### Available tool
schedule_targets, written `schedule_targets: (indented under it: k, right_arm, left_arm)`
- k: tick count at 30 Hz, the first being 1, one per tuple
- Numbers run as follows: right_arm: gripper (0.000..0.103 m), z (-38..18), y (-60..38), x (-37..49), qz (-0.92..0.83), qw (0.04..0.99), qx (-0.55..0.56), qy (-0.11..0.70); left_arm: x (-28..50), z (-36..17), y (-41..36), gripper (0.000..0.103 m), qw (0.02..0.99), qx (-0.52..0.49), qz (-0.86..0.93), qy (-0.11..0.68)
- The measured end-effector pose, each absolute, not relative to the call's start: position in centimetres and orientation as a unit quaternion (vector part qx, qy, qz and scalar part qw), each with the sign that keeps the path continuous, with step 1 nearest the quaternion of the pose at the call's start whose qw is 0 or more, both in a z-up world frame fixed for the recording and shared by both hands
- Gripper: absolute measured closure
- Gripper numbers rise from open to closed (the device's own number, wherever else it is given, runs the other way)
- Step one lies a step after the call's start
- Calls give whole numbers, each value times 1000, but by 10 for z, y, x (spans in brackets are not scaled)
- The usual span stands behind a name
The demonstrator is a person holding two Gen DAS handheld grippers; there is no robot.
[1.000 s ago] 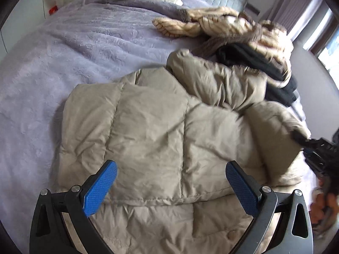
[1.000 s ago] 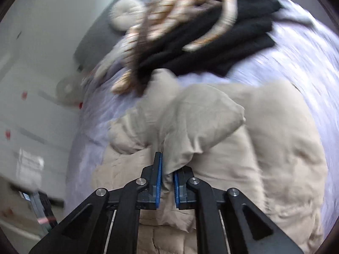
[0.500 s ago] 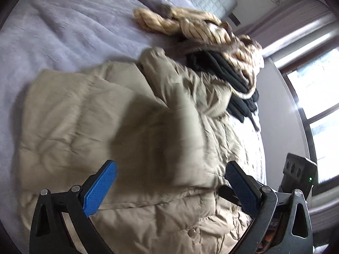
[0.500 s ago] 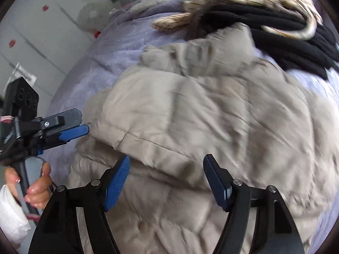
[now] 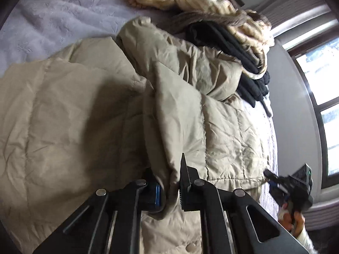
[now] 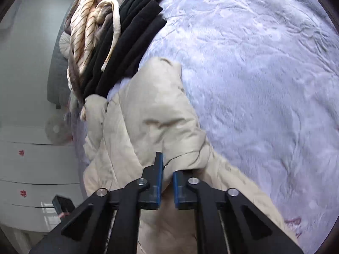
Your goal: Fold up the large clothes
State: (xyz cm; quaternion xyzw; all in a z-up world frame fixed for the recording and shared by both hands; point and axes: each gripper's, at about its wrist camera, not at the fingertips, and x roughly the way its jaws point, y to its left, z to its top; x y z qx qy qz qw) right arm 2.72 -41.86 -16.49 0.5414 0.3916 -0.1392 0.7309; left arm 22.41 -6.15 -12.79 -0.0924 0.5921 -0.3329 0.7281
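On the lilac bedspread (image 6: 254, 74), the beige puffer jacket (image 5: 74, 116) is spread, partly folded. Its near hem is pinched at two points: left gripper (image 5: 170, 187) jaws are closing on a fabric ridge, right gripper (image 6: 167, 187) jaws are clamped narrow on a fold. Step judged: hem grabbed for the next fold. Next move likely calls for both corners lifted together and carried toward the collar. Just beyond the jacket's far end, the striped and black clothes pile (image 5: 233, 31) crowds the landing area.
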Motion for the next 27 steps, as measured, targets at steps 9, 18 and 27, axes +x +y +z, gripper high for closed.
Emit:
schedule_targets:
  k: [9, 18, 27]
  right_arm:
    - [94, -195, -386, 51, -147, 746, 491, 426]
    - [59, -125, -357, 30, -110, 795, 362, 474]
    - [37, -148, -443, 45, -138, 760, 520, 365]
  left_arm:
    - [216, -142, -40, 79, 735, -63, -306, 602]
    - [225, -88, -21, 77, 780, -13, -289, 555]
    - [236, -123, -82, 77, 776, 0, -282, 564]
